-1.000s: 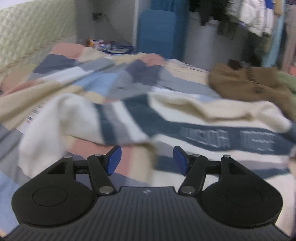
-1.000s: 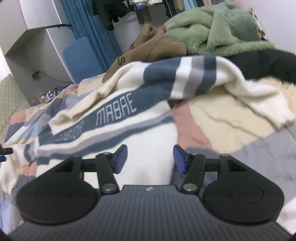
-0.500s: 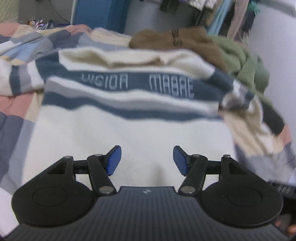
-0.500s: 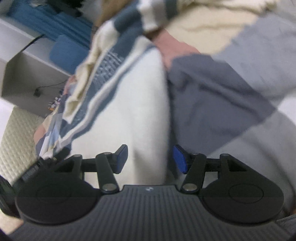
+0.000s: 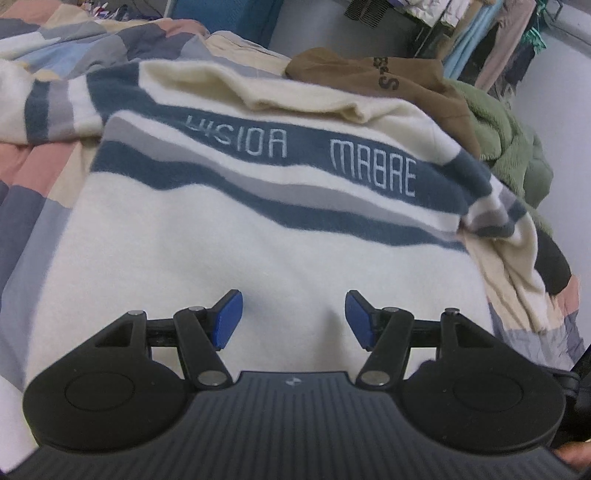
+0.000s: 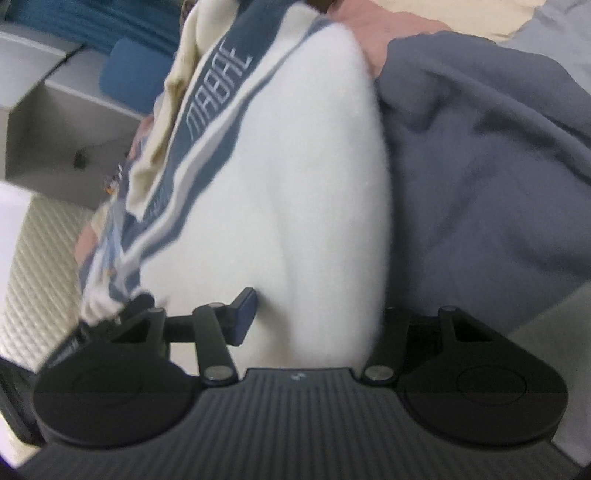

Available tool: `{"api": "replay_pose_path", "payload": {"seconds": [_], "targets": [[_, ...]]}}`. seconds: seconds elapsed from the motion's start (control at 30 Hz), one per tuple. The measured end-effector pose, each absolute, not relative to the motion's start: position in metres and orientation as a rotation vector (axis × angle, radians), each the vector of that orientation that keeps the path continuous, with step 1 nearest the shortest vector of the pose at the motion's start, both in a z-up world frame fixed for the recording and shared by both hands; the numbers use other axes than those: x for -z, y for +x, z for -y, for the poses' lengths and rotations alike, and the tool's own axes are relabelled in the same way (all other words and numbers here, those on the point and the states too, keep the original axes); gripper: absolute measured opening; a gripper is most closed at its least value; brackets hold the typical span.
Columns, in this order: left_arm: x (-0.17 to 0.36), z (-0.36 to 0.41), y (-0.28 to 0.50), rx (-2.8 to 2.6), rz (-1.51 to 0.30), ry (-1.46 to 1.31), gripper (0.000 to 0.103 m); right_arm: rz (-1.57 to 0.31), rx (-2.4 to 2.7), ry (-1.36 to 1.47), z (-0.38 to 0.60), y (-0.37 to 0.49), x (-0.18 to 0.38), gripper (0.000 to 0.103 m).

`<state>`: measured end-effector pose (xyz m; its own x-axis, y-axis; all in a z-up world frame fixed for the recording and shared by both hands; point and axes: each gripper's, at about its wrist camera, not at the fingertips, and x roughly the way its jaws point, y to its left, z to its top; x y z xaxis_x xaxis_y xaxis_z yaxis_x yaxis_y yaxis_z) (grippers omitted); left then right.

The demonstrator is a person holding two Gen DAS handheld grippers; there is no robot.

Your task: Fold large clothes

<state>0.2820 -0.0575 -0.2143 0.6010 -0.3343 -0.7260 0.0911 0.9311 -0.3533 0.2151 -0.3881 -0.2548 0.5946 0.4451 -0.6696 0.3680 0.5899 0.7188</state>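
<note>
A cream sweater point(image 5: 229, 236) with navy and grey stripes and pale lettering lies spread on a patchwork bedspread point(image 5: 29, 206). My left gripper point(image 5: 294, 319) hovers open just over the sweater's plain lower part, with only fabric below its blue pads. In the right wrist view the sweater point(image 6: 295, 177) runs up the picture and its side edge lies between the jaws of my right gripper point(image 6: 314, 321). The left pad point(image 6: 245, 317) shows beside the cream cloth; the other pad is hidden behind the edge. The jaws stand wide, not pinched on the cloth.
A brown garment point(image 5: 369, 74) and a green fleece point(image 5: 509, 147) are heaped past the sweater's far right. Hanging clothes point(image 5: 498, 29) and a blue panel point(image 5: 221, 14) stand behind the bed. A grey patch of bedspread point(image 6: 480, 166) lies right of the sweater. A quilted headboard point(image 6: 37, 258) is on the left.
The left gripper swung from the sleeve side to over the sweater's body and came lower. The right gripper rolled and sank to the sweater's side edge, which now lies between its jaws.
</note>
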Motion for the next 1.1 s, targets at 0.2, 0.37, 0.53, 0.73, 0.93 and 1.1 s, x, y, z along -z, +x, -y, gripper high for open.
{"api": "replay_pose_path", "payload": {"seconds": [0.2,0.37,0.53,0.73,0.93,1.1], "targets": [[0.207,0.05,0.28,0.241,-0.872,-0.293,0.067,-0.871,-0.135,1.095,0.4,0.206,0.244,0.057],[0.201,0.045,0.273,0.245,-0.85,-0.288,0.067,-0.759,-0.234,1.168,0.409,0.186,0.216,0.057],[0.198,0.044,0.268,0.26,-0.843,-0.284,0.067,-0.72,-0.244,1.168,0.417,0.169,0.188,0.056],[0.199,0.046,0.266,0.271,-0.853,-0.289,0.067,-0.77,-0.155,1.094,0.422,0.152,0.169,0.056],[0.2,0.046,0.265,0.27,-0.857,-0.281,0.067,-0.78,-0.063,0.9,0.423,0.152,0.152,0.056],[0.2,0.046,0.265,0.27,-0.856,-0.28,0.067,-0.761,-0.065,0.677,0.401,0.178,0.138,0.056]]}}
